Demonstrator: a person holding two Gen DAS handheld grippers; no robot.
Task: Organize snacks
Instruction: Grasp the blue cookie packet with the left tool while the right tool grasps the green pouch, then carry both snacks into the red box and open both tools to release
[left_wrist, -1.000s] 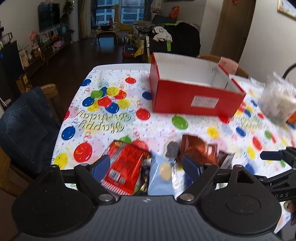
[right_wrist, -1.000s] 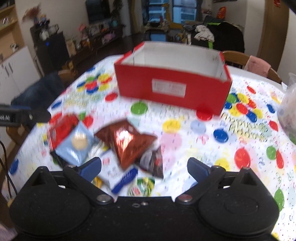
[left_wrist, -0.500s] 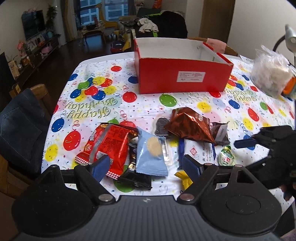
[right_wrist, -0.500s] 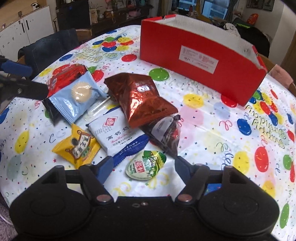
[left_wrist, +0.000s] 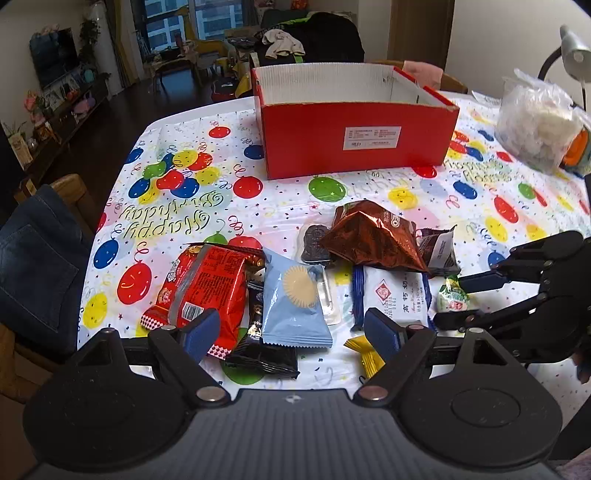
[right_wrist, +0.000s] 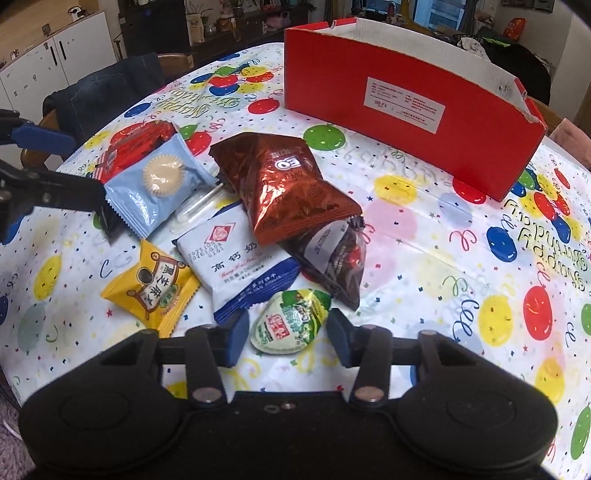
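The jaws of the right gripper (right_wrist: 286, 334) stand part open, one on each side of a small green-and-white jelly cup (right_wrist: 290, 320) lying on the counter (right_wrist: 424, 266). Small gaps show on both sides of the cup, so nothing is gripped yet. The jaws of the left gripper (left_wrist: 291, 328) are spread wide and empty, hovering over the near edge of the pile, above the red snack bag (left_wrist: 205, 290) and the light blue cake packet (left_wrist: 295, 295).

Every snack in view lies loose on the balloon-print cloth:
- the red bag, with a black wrapper (left_wrist: 264, 354) partly under the blue packet
- a copper-brown foil Oreo bag (right_wrist: 291, 188) resting on a dark packet (right_wrist: 338, 264)
- a white-and-blue milk biscuit pack (right_wrist: 240, 264)
- a yellow sesame packet (right_wrist: 151, 286)
- a dark biscuit in clear wrap (left_wrist: 316, 245), behind the foil bag

The open red cardboard box (left_wrist: 354, 140) stands well apart from the pile, farther back on the counter. From the left wrist view its visible inner walls are bare, though its floor is hidden. A clear bag of pale pieces (left_wrist: 535, 127) sits off to the right.

By this showing, the sorting has barely begun: nothing can be seen in the box, and the whole pile remains. The jelly cup looks to be the first pick. It is small, domed and glossy, so it may slip from the jaws unless they close squarely on its sides.
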